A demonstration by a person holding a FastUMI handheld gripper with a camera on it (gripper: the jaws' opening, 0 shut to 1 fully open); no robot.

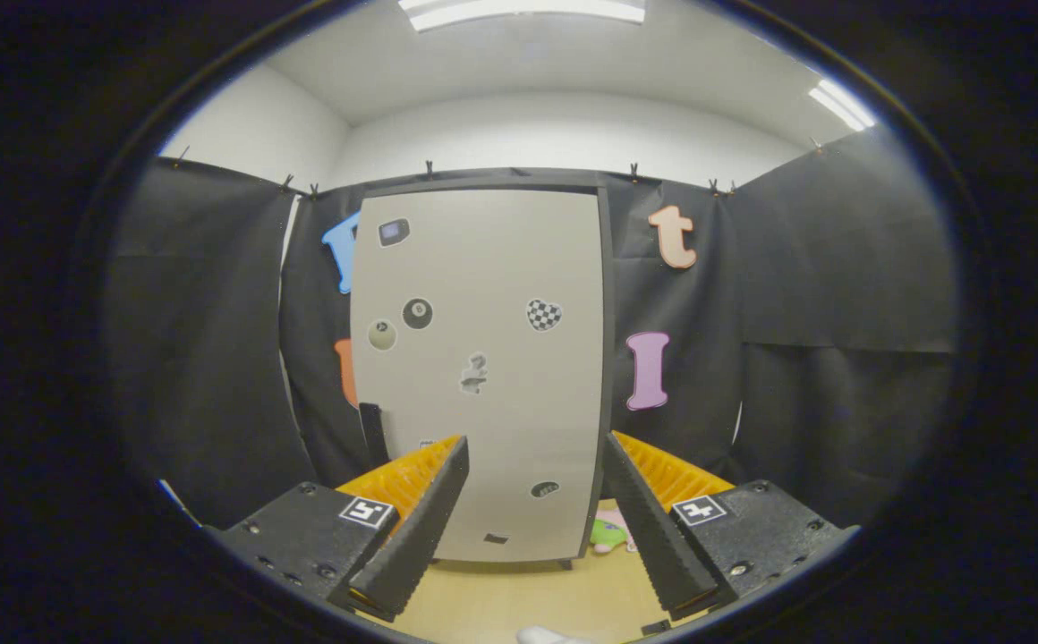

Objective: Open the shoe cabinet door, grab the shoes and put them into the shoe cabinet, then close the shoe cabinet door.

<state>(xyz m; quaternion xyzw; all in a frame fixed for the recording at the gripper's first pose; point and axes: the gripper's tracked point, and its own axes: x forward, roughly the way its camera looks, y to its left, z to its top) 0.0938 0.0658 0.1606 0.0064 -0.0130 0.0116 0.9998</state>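
The shoe cabinet (pixel 483 358) stands upright straight ahead, beyond my fingers, against the booth's black wall. Its pale door (pixel 501 268) is shut and carries several small stickers; a dark handle (pixel 372 434) runs down its left edge. My gripper (pixel 537 456) is open, fingers spread wide, with nothing between them but the cabinet's lower front. A small green and pink shoe (pixel 610 535) lies on the floor by the cabinet's lower right corner, partly hidden behind my right finger (pixel 653 528). A bit of something white (pixel 544 636) shows on the floor just under the gripper.
Black cloth walls close the booth on both sides and behind the cabinet. A light wooden floor (pixel 519 595) stretches from the gripper to the cabinet's base.
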